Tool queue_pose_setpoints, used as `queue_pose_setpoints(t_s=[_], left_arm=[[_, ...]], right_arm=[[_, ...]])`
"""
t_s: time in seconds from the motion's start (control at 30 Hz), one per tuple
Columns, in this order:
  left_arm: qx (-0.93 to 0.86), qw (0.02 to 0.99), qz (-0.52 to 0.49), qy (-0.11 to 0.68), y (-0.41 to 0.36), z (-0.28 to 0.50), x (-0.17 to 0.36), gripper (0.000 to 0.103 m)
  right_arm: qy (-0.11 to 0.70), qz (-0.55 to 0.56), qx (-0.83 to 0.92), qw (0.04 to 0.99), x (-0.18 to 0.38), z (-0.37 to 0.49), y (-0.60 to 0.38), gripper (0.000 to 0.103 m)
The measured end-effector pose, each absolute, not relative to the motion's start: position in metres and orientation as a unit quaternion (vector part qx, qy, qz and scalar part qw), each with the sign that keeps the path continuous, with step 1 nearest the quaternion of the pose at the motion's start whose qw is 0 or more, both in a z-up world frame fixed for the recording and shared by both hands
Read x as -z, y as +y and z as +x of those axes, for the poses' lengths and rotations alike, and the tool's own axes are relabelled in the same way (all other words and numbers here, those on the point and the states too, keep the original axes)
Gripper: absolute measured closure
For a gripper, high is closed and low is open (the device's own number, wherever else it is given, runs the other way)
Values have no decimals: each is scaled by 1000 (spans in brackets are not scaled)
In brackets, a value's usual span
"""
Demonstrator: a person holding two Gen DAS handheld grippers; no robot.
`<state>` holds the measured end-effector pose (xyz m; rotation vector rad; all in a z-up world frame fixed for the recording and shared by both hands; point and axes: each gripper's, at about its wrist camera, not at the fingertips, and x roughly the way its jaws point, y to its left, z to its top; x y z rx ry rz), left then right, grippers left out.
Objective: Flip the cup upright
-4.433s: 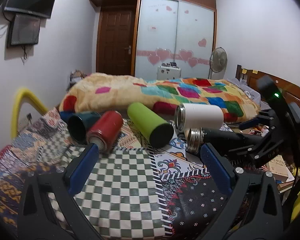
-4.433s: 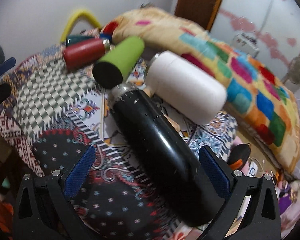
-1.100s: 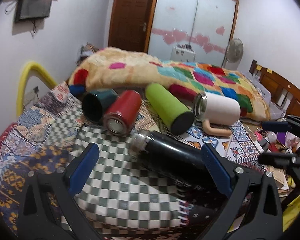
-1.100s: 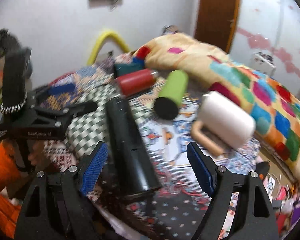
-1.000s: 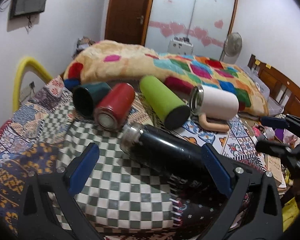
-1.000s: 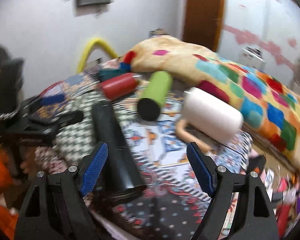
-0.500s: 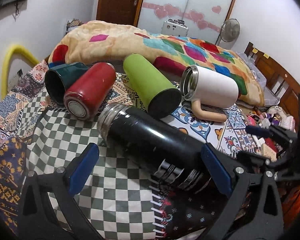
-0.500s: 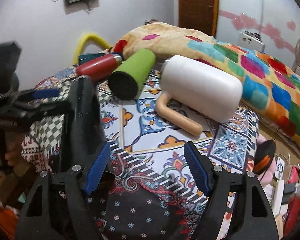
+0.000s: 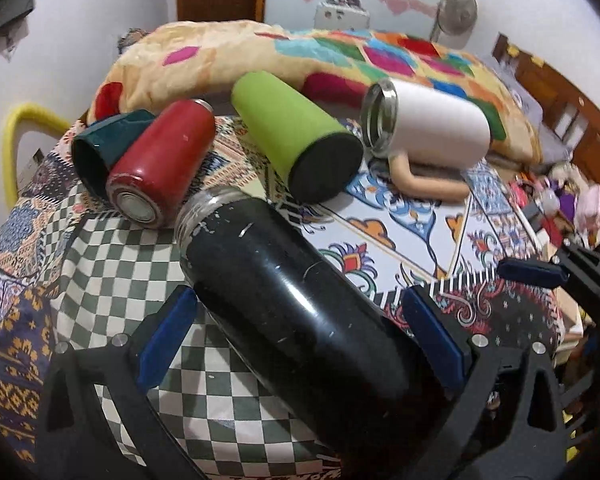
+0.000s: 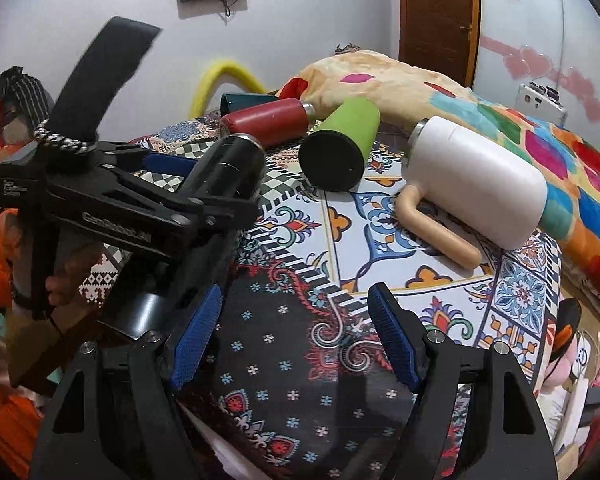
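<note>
The scratched black cylindrical steel flask [image 9: 284, 300] is seen lying on its side on the patchwork-covered tabletop [image 9: 400, 240], straddled by the left gripper [image 9: 300, 332], jaws spread, not clamped. The right gripper [image 10: 296, 332] is held open, empty.

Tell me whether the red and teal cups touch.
Touching. In the left wrist view the red cup lies against the teal cup, no gap between them.

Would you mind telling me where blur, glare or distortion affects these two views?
Left wrist view: fisheye bending, dark corners, highlights on the black flask; the right edge is smeared. Right wrist view: the strap on the left gripper is blurred; the white mug is sharp.
</note>
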<state>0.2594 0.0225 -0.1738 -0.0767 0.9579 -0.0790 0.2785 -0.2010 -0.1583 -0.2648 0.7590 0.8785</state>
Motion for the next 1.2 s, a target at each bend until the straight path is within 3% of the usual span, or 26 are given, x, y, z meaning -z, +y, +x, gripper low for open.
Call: queue_pose_setpoints(t_s=[0.17,0.3,0.4,0.77,1.2], left_arm=[[61,880,-22,471,15,262,174,5],[94,873,12,479,-2,265,169,24],[109,865,42,488,-15,271,166,29],[143,798,86,579,-36,313,180,36],[155,875,73,454,-24,260,96,39]], right_arm=[[352,-105,-379,849,155,285,-222,30],[343,-82,-351,867,148,291,-241,30],[332,-69,-340,877,142,292,-250,30],[289,-36,-316,903,124,285,-265,30],[262,-25,-312,913,109,280,-263,30]])
